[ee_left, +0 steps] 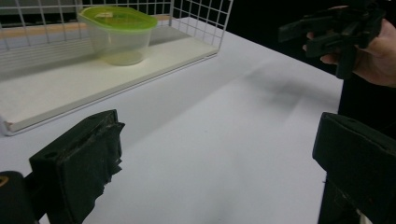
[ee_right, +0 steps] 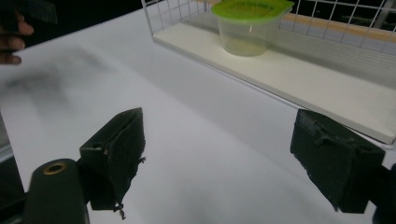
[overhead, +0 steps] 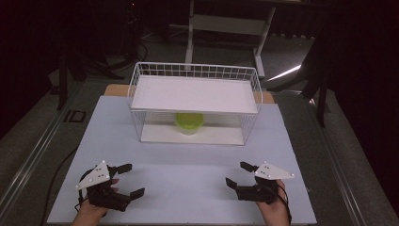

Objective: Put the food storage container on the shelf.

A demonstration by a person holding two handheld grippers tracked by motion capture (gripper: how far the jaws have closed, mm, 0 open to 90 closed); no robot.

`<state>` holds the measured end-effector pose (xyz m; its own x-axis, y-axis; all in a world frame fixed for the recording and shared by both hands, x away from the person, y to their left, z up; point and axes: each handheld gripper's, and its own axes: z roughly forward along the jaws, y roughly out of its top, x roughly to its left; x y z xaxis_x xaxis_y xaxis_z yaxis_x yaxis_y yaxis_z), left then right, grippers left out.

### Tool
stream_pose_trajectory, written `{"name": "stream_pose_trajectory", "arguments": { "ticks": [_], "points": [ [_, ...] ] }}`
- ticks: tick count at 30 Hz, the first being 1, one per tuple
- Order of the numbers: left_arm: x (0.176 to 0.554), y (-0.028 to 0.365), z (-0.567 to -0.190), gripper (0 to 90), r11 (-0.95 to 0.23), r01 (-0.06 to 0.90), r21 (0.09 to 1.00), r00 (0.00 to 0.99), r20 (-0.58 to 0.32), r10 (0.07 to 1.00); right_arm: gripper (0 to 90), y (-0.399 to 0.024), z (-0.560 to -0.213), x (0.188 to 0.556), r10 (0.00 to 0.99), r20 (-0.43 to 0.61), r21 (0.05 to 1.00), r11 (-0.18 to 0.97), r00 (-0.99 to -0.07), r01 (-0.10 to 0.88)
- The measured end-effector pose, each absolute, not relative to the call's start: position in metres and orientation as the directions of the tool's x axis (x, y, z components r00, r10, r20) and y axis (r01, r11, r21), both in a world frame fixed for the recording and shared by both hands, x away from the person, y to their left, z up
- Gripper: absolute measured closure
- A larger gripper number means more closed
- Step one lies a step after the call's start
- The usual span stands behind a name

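Two hand-held grippers rest over a white table [overhead: 188, 188] in front of a wire shelf rack [overhead: 195, 103], seen from the high view. The left gripper [overhead: 131, 179], low in the left of that frame, has its jaws spread wide with nothing between them; the right gripper [overhead: 236, 174], low in the right of the frame, is likewise spread wide and empty. Each is gripped by a hand entering from the bottom edge, and each carries a grey three-cornered plate on top.

At the centre of the high view, a clear plastic container with a green lid [overhead: 189, 122] stands upright on the rack's lower white board, beneath the upper white shelf [overhead: 195, 95] and well apart from both grippers. White wire mesh walls the rack at its back and ends.

In the left gripper view the container [ee_left: 117, 35] sits in the upper left of the frame, on the board behind the mesh, while the right gripper [ee_left: 329, 32] and its hand appear in the upper right corner. In the right gripper view the container [ee_right: 250, 28] stands at upper centre, its lid closed flat, and the fingers [ee_right: 11, 42] of the other hand show at the upper left edge. Bare white tabletop lies between each pair of black jaws
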<state>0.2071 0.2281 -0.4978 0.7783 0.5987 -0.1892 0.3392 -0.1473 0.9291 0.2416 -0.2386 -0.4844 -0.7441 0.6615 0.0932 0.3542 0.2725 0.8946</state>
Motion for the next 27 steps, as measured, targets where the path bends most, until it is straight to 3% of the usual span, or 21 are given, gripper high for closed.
{"name": "stream_pose_trajectory", "arguments": {
  "ticks": [14,27],
  "points": [
    [0.209,0.236,-0.500,2.1,-0.126,0.353,0.927,0.765,-0.208,0.610,14.9,-0.236,-0.495,0.243,0.640,0.058,0.896,0.306,-0.766,0.323],
    [0.207,0.228,-0.501,2.1,-0.159,0.336,0.928,0.784,-0.182,0.594,15.0,-0.241,-0.502,0.251,0.673,0.093,0.886,0.280,-0.734,0.369]
  ]
}}
